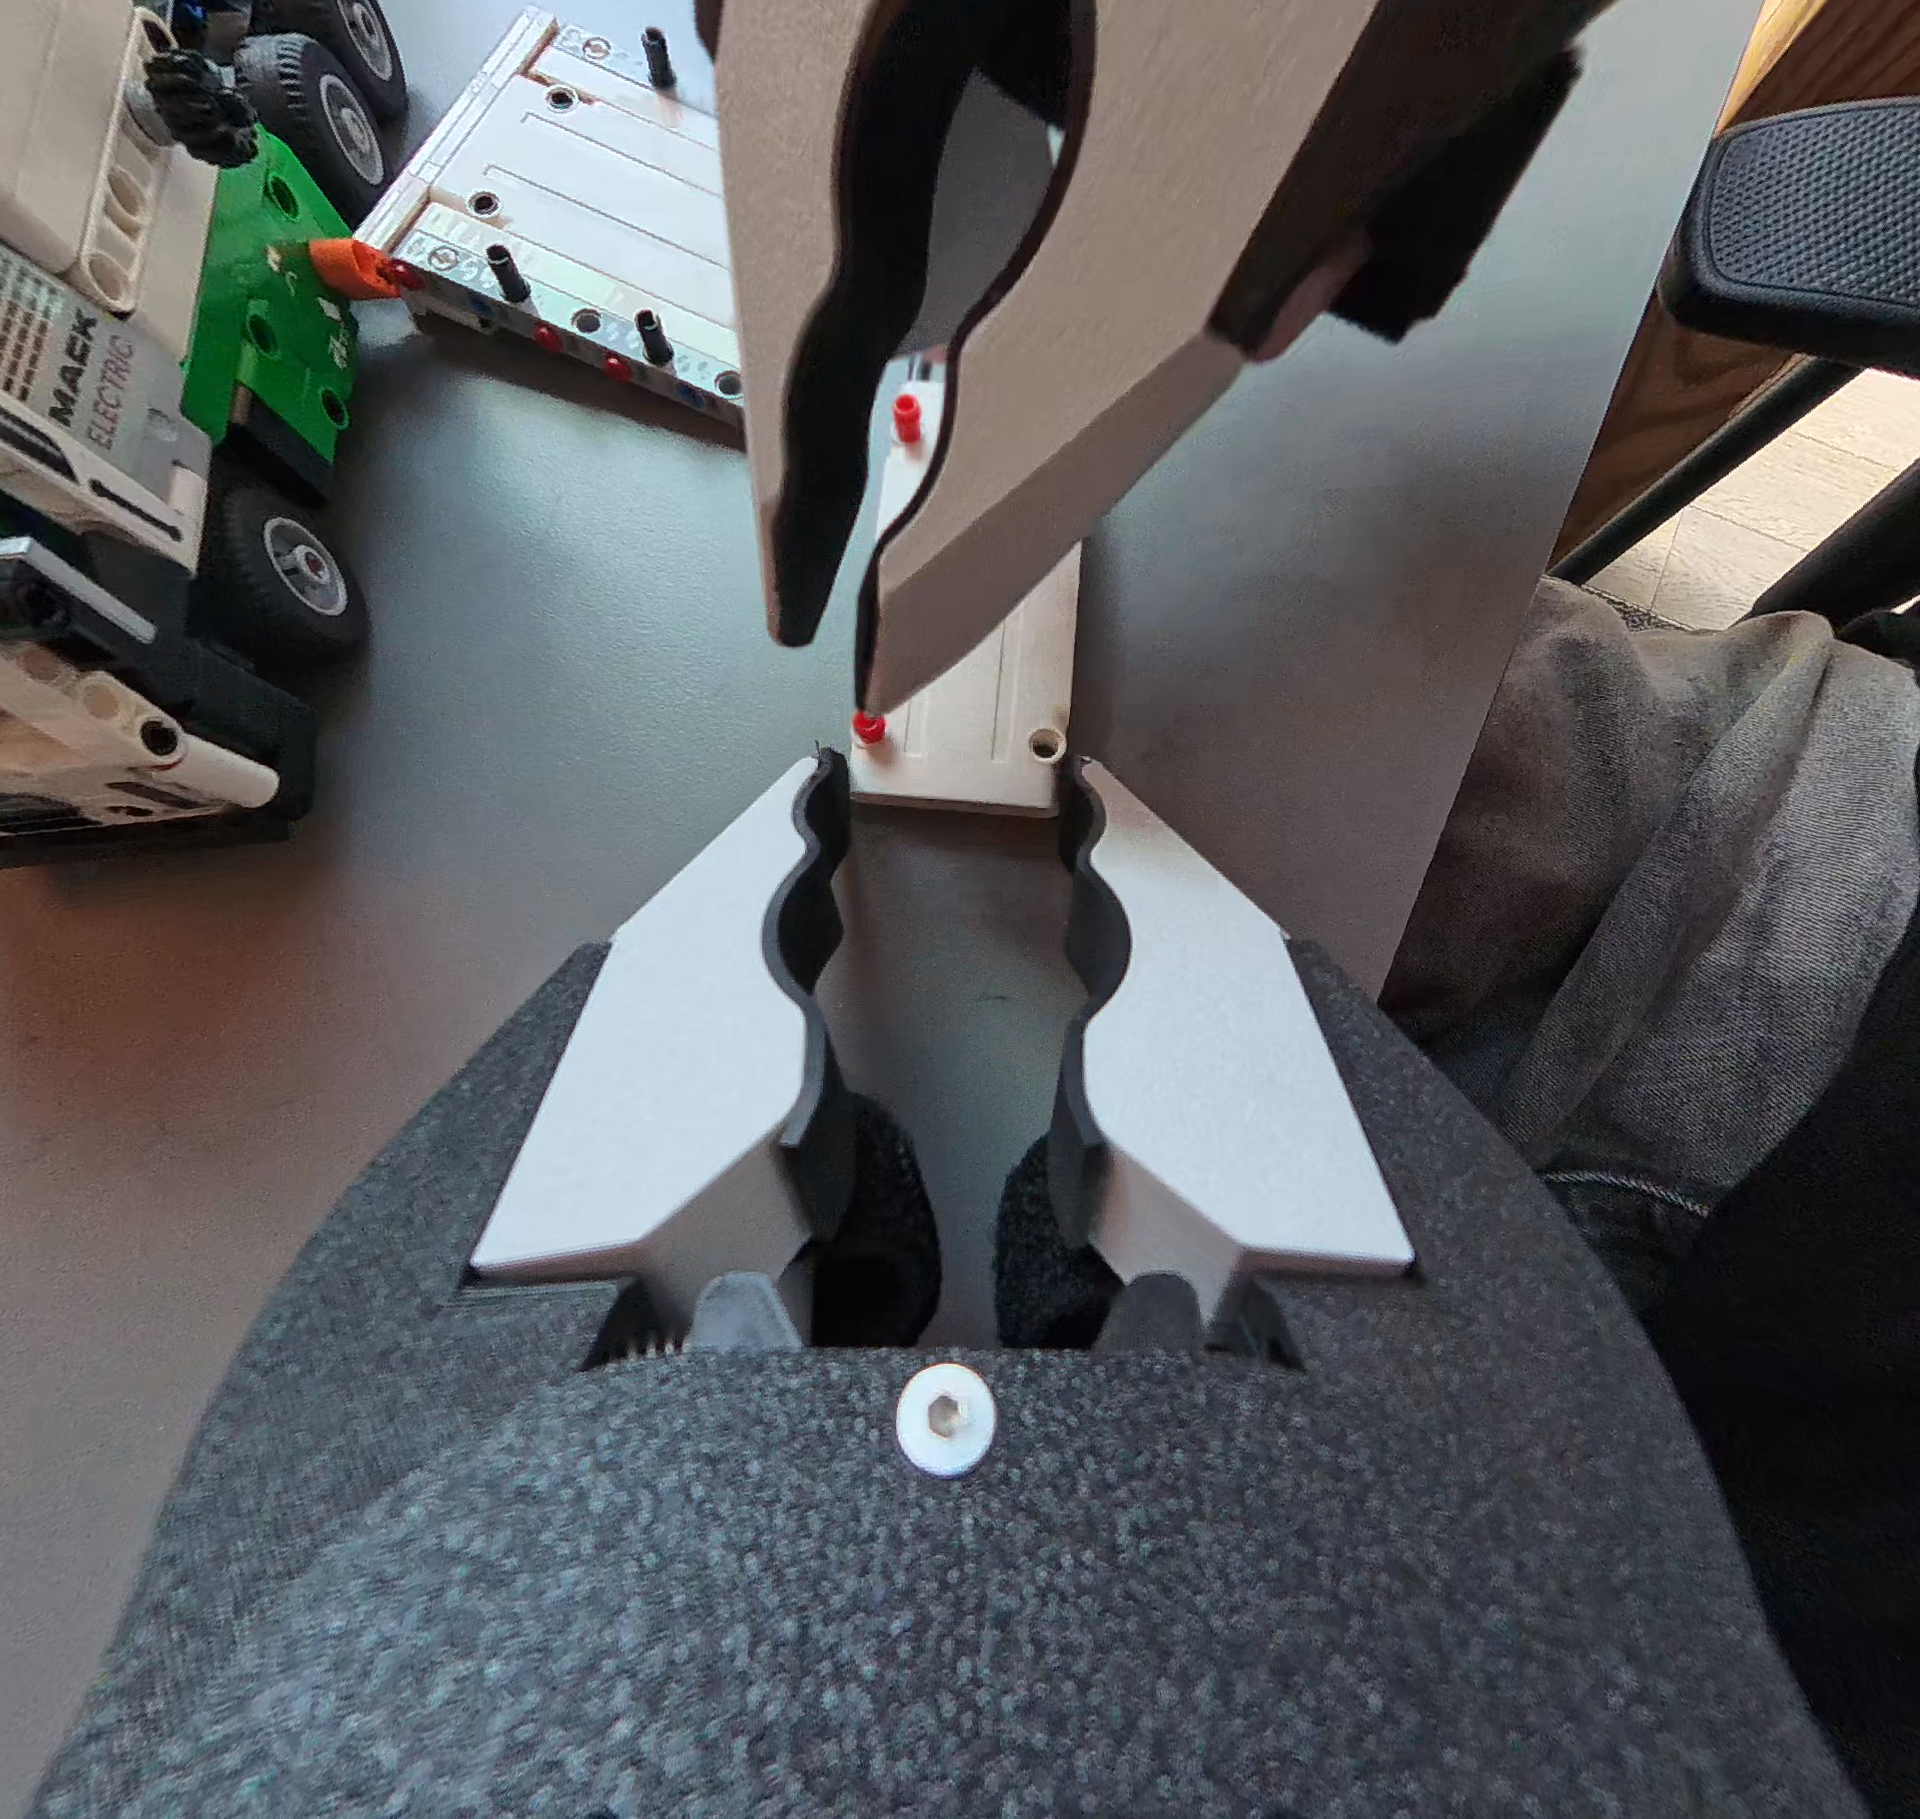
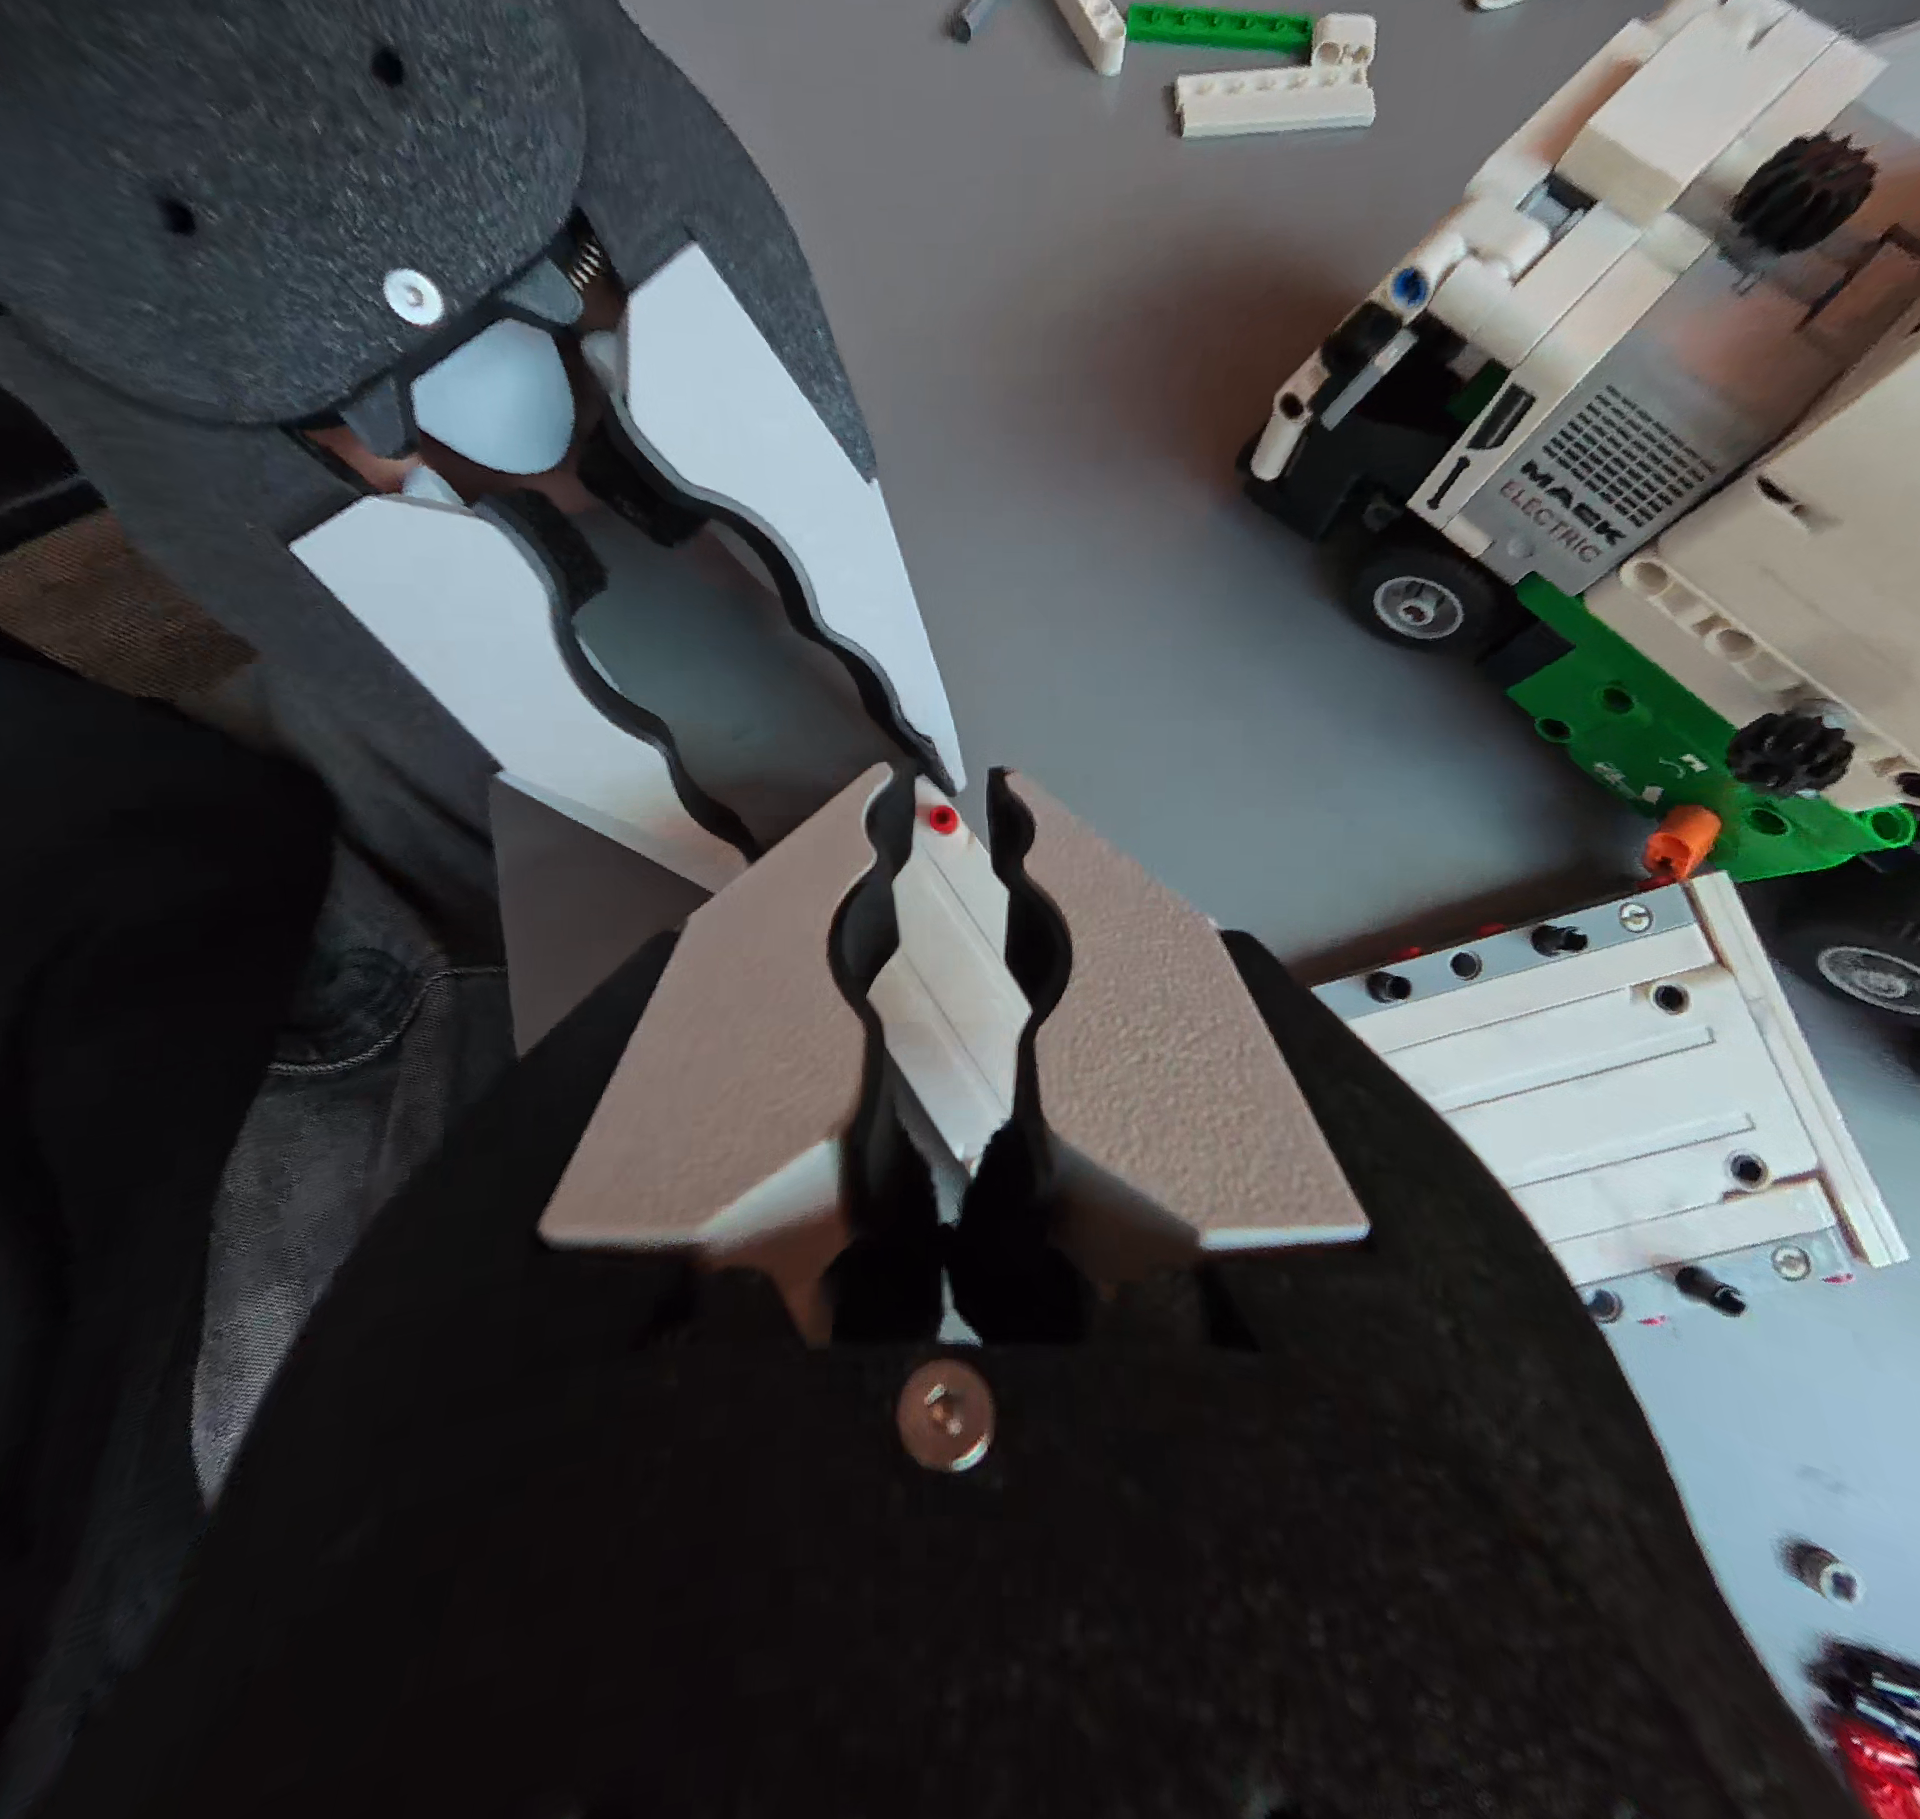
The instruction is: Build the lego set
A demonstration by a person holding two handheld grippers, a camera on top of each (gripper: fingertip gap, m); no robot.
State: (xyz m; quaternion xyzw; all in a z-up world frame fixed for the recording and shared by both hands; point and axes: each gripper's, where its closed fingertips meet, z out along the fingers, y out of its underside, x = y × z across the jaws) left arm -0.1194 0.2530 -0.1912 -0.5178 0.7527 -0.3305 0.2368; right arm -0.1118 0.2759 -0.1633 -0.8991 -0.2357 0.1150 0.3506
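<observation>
A narrow white panel point(image 1: 987, 689) lies ahead of my left gripper point(image 1: 956, 767) on the grey table point(image 1: 540, 626). The gripper's two pads sit against the long edges at the panel's near end, so it is shut on the panel. A red pin point(image 1: 869, 727) stands in the panel's near left corner, an empty hole point(image 1: 1046, 744) is in the near right corner, and a second red pin point(image 1: 907, 413) stands farther along. My right gripper point(image 2: 945, 782) comes from above, slightly open and empty. One of its fingertips point(image 1: 871, 699) is just over the near red pin point(image 2: 941, 819). The panel point(image 2: 951, 980) shows between its fingers.
A white and green toy truck point(image 1: 135, 439) point(image 2: 1621, 398) stands to one side. Beside it lies a larger white panel assembly point(image 1: 582, 211) point(image 2: 1600, 1073) with black and red pins. Loose beams point(image 2: 1247, 55) lie farther back. A chair armrest point(image 1: 1818, 211) and a person's grey clothing point(image 1: 1662, 886) are past the table edge. My left and right fingertips are right by each other.
</observation>
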